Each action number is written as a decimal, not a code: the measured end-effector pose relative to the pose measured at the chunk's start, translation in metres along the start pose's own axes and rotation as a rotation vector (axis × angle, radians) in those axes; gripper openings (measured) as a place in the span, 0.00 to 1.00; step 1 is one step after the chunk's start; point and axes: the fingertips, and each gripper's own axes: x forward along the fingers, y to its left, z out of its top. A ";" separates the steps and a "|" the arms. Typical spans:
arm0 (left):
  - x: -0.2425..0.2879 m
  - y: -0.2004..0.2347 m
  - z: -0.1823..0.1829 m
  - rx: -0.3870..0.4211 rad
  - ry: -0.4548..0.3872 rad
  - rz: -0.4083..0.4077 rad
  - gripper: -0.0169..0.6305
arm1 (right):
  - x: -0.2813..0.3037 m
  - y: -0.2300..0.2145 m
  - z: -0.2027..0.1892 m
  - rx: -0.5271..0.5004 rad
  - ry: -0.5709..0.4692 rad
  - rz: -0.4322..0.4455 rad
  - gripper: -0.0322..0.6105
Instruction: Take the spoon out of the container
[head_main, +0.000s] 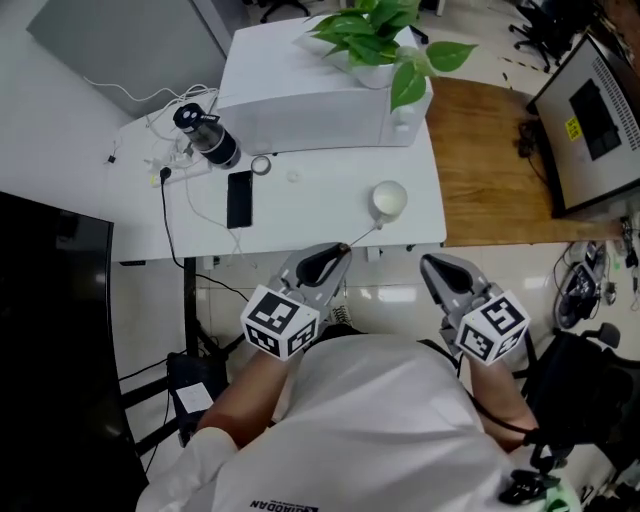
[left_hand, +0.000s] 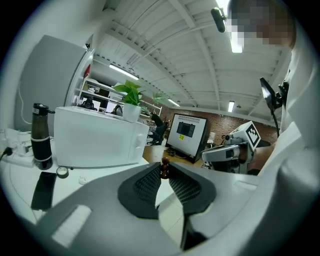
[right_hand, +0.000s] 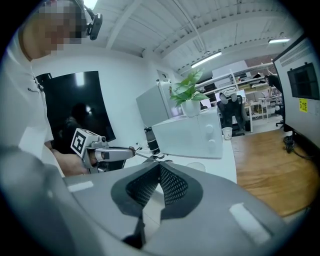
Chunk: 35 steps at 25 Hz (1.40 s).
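Left gripper (head_main: 335, 258) clamped on the dark knob end of a thin metal spoon (head_main: 362, 236). The spoon's tip sits at the near rim of a small round white container (head_main: 374, 196) by the white table's (head_main: 320, 215) front right edge. Right gripper (head_main: 432, 265) jaws together, empty. Spoon likely light, stiff and slippery; best held at the handle end.

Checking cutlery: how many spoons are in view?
1: the spoon, clamped by its handle in the left gripper, near the white cup. Others may be hidden.
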 end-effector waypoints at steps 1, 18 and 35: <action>-0.002 -0.007 -0.002 -0.006 -0.012 0.018 0.11 | -0.008 0.001 -0.003 -0.008 0.001 0.013 0.06; -0.044 -0.167 -0.059 -0.061 -0.098 0.221 0.11 | -0.169 0.025 -0.073 -0.055 0.018 0.160 0.06; -0.077 -0.182 -0.073 0.022 0.005 0.100 0.11 | -0.165 0.070 -0.073 -0.012 -0.037 0.048 0.06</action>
